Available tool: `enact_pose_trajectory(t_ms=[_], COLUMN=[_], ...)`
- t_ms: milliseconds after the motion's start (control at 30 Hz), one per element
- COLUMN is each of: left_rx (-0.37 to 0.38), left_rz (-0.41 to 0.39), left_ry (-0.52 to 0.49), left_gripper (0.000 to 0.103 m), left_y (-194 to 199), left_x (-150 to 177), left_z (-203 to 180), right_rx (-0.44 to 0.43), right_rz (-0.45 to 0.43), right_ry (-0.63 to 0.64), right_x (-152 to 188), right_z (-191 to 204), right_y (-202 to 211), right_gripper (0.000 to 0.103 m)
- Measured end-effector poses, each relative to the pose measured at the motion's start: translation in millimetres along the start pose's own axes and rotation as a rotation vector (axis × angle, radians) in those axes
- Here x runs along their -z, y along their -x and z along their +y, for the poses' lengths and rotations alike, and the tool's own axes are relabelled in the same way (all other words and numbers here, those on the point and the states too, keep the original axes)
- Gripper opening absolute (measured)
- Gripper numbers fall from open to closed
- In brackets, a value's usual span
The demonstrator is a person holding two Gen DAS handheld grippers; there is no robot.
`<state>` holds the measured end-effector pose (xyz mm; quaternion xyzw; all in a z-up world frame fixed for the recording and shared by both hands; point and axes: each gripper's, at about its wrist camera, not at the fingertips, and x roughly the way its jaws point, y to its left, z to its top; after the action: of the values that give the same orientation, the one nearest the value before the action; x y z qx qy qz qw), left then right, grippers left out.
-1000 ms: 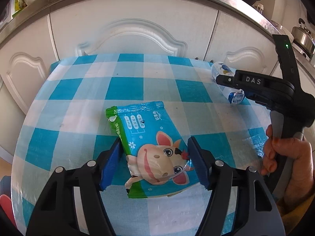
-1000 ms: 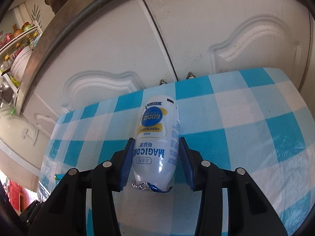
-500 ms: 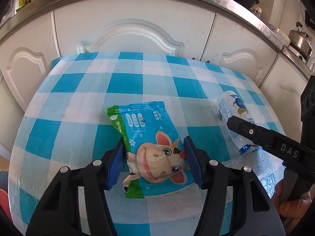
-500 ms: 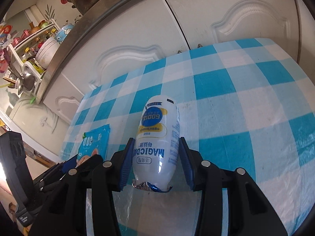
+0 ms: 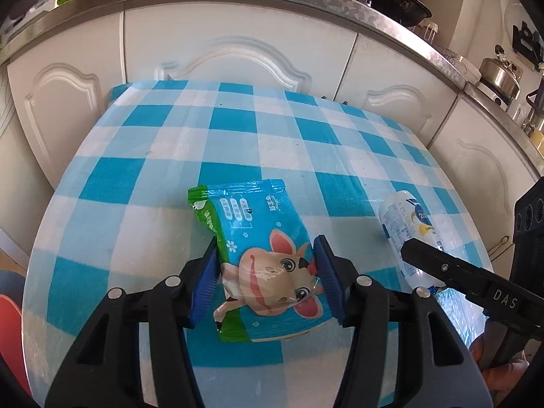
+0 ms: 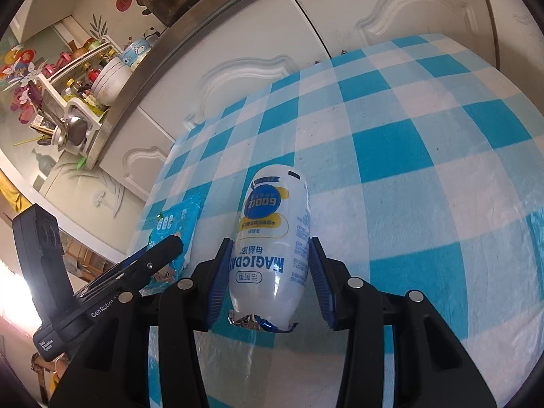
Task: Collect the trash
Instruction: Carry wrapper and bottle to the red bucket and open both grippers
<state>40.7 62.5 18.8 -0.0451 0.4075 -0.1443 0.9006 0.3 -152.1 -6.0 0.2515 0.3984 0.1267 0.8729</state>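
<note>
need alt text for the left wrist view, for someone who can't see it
The left claw is closing its blue pads on a blue-green snack packet with a cartoon cow, lying on a blue-checked tablecloth. At right, the right claw grips a white bottle; white cabinets stand behind.

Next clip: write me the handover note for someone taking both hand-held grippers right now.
Left hand-held gripper: jaws closing around the blue cow snack packet, pads at its sides.
Right hand-held gripper: shut on the white drink bottle, foil end toward the camera.
Both items are over the checked tablecloth.
Done: both pieces of trash reached.
Left: finish the left grip and carry both to a bin; none is in view.
</note>
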Motion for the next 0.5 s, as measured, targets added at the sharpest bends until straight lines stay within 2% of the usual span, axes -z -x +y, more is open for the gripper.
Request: enact_pose_trajectory(t_ms=[500], left_rx=[-0.026], left_rz=[-0.033], left_ry=[0.072], left_gripper=[0.056], left_y=[94.9], left_x=[66.3], left_z=[59.8], right_rx=[-0.035], right_rz=[0.076], right_ry=[0.090], right_x=[57.0], right_z=[53.8], right_y=[12.3], right_gripper=[0.046])
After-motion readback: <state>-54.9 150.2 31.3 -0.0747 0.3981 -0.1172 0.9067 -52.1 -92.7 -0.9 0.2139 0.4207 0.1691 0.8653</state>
